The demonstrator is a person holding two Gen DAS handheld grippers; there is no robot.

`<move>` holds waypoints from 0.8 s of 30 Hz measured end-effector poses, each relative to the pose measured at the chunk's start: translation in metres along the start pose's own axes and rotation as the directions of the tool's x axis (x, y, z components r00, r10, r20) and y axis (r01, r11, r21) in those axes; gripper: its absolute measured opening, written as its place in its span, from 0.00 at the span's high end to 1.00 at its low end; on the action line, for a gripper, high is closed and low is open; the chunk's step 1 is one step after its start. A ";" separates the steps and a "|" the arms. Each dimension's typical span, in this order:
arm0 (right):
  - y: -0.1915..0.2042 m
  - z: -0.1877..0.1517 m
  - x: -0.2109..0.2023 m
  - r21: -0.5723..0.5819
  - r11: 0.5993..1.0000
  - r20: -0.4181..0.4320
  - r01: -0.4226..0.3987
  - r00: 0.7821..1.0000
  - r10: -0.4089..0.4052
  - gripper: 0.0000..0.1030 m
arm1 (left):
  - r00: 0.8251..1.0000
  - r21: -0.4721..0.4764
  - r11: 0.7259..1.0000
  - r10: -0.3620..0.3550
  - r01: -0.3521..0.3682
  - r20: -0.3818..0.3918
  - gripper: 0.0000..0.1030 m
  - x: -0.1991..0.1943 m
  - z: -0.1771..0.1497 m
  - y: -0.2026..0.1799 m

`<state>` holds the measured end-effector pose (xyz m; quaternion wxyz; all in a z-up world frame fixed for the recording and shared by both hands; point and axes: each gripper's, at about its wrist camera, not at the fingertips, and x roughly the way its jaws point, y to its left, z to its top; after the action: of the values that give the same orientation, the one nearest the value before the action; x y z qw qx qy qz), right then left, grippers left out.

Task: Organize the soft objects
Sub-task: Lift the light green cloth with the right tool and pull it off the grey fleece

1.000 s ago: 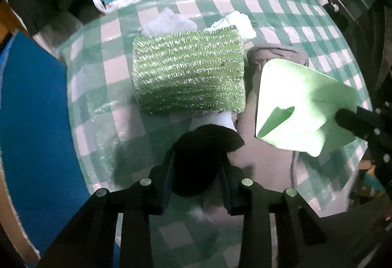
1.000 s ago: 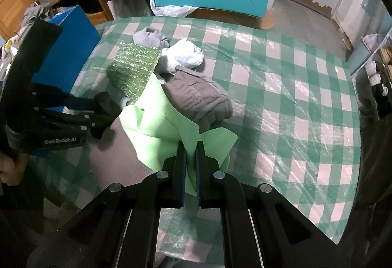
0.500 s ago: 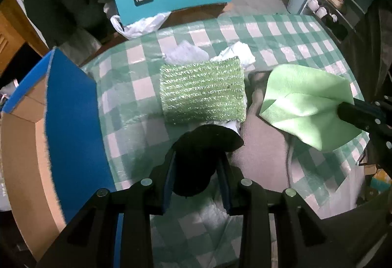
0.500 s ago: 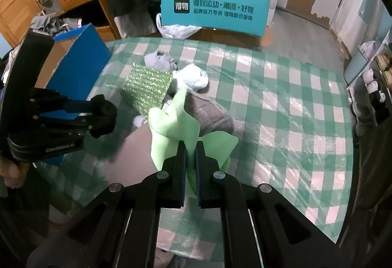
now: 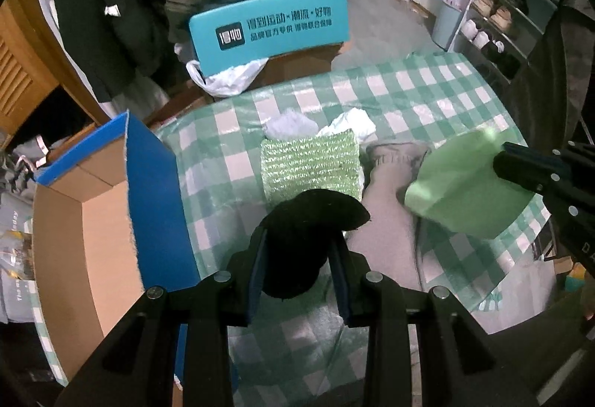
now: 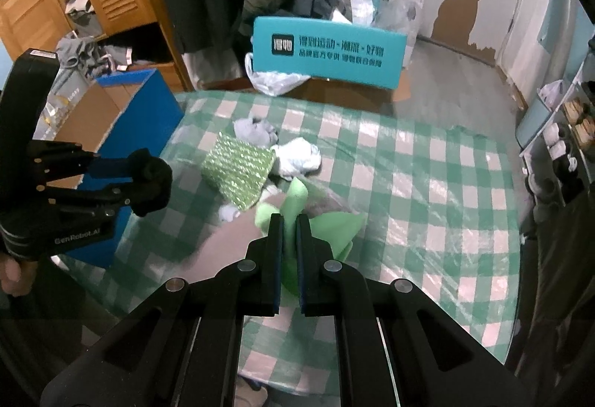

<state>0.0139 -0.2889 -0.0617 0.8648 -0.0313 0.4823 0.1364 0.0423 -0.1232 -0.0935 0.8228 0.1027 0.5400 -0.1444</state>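
Observation:
My left gripper is shut on a black soft bundle and holds it above the green-checked table. The right wrist view shows that gripper at the left, beside the blue box. My right gripper is shut on a light green cloth, which hangs in the air over a grey cloth. A glittery green pad, a white sock and a pale grey sock lie on the table beyond.
An open blue cardboard box stands at the table's left edge, its brown inside showing. A teal chair back stands behind the table. A shoe rack is at the far right. Coats hang at the back.
Both grippers have risen, each still gripping its item. The green cloth has come up off the grey cloth and now hangs bunched. More of the blue box shows.

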 end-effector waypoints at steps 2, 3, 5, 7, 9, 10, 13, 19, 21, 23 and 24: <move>0.003 0.002 -0.004 -0.004 1.000 0.010 -0.001 1.000 0.001 0.95 | 1.000 -0.002 1.000 -0.001 0.001 0.005 0.68 -0.003 0.000 0.001; 0.004 0.003 -0.005 -0.006 1.000 0.014 -0.002 1.000 0.002 0.95 | 1.000 -0.003 1.000 -0.002 0.002 0.007 0.68 -0.005 0.001 0.002; 0.006 0.005 -0.007 -0.010 1.000 0.021 -0.004 1.000 0.004 0.95 | 1.000 -0.006 1.000 0.000 0.000 0.008 0.68 -0.006 0.000 0.004; 0.007 0.006 -0.005 -0.009 1.000 0.019 -0.002 1.000 0.002 0.95 | 1.000 -0.009 1.000 0.000 0.000 0.005 0.68 -0.006 -0.001 0.005; 0.006 0.005 0.000 -0.003 1.000 0.000 -0.006 1.000 0.006 0.95 | 1.000 -0.007 1.000 0.001 -0.001 0.000 0.68 -0.004 -0.003 0.005; 0.005 0.004 0.004 0.003 1.000 -0.018 -0.010 1.000 0.010 0.95 | 1.000 -0.006 1.000 0.003 -0.003 -0.002 0.68 -0.003 -0.004 0.005; -0.001 -0.003 0.017 0.030 0.999 -0.069 0.017 0.997 -0.015 0.86 | 1.000 -0.011 1.000 0.004 -0.004 -0.013 0.68 0.001 -0.006 0.006; -0.014 -0.018 0.037 0.086 0.996 -0.141 0.013 0.990 0.000 0.46 | 0.999 -0.005 1.000 0.006 -0.007 -0.053 0.68 0.019 -0.010 0.003; -0.015 -0.024 0.043 0.087 0.996 -0.166 0.005 0.986 0.010 0.46 | 0.997 -0.003 1.000 0.007 -0.007 -0.071 0.68 0.027 -0.011 0.002; -0.014 -0.031 0.052 0.077 0.997 -0.210 0.011 0.978 0.005 0.46 | 0.996 -0.003 1.000 0.008 -0.008 -0.089 0.68 0.034 -0.012 0.002; -0.013 -0.034 0.055 0.071 0.997 -0.225 0.011 0.974 0.005 0.46 | 0.996 -0.002 1.000 0.009 -0.009 -0.094 0.68 0.036 -0.012 0.001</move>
<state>0.0164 -0.2964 -0.1275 0.8054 -0.0160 0.5816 0.1132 0.0457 -0.1226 -0.1311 0.7973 0.1107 0.5779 -0.1350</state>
